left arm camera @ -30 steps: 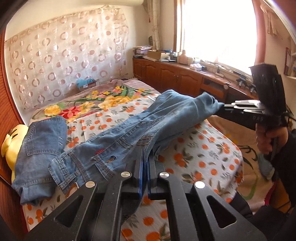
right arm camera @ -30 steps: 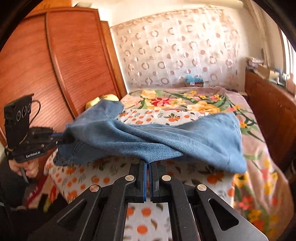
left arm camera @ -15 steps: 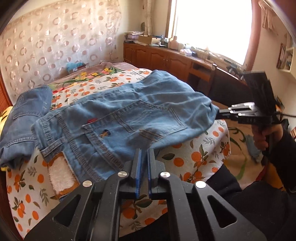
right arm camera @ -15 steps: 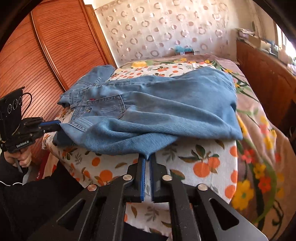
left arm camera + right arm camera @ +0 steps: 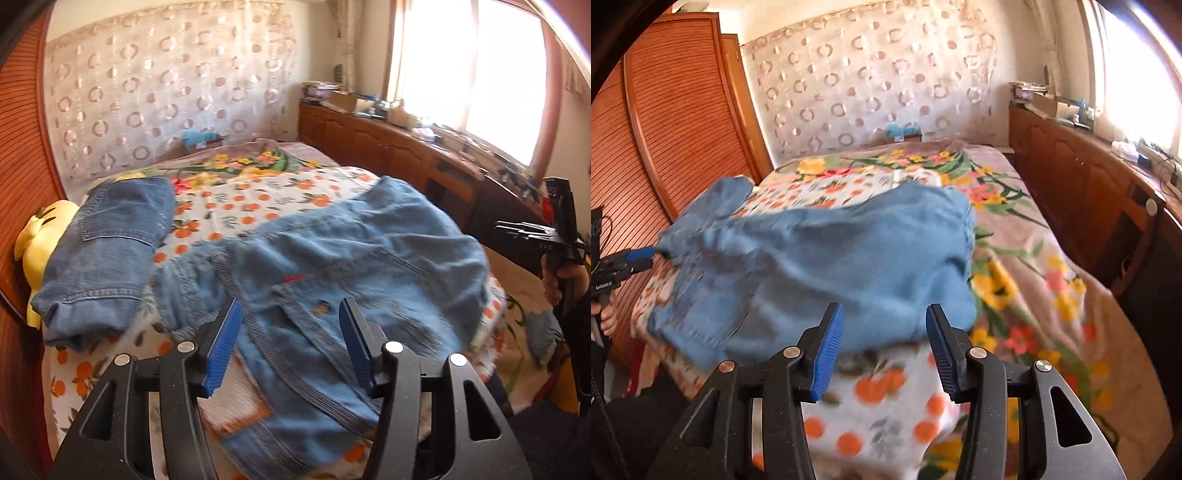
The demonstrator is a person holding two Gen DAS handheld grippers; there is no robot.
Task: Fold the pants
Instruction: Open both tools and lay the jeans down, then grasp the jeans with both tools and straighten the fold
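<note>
Left wrist view: the left gripper (image 5: 288, 328) has its jaws spread about halfway, having just been opening. The waistband end of the jeans (image 5: 332, 266) lies under and between the blue pads (image 5: 223, 343), but the pads do not press on it; the cloth is loose. The jeans are light-blue denim, folded into a broad, rumpled rectangle, motion-blurred, with a back pocket, belt-line stitching and a small red tag showing. They lie across the near part of the bed (image 5: 236, 206), with the waistband reaching its near edge. A second pair of jeans (image 5: 110, 251), darker and already folded, sits at the bed's left edge beside a yellow plush toy (image 5: 37, 229). At the right side of the view the right gripper (image 5: 517, 229), held in a hand (image 5: 561, 277), stands clear of the denim.

Right wrist view: the right gripper (image 5: 882, 325) also stands half spread, its jaws having just been opening, with the folded edge of the jeans (image 5: 849, 258) just beyond the pads and not pinched. The denim lies heaped and blurred on the orange-print blanket (image 5: 886, 387) near the bed's foot edge. At the far left of the view the left gripper (image 5: 639, 254) sits at the waistband.

A second ago both grippers were pinched shut on the jeans, holding them stretched above the bed; now the jeans are down and released.
</note>
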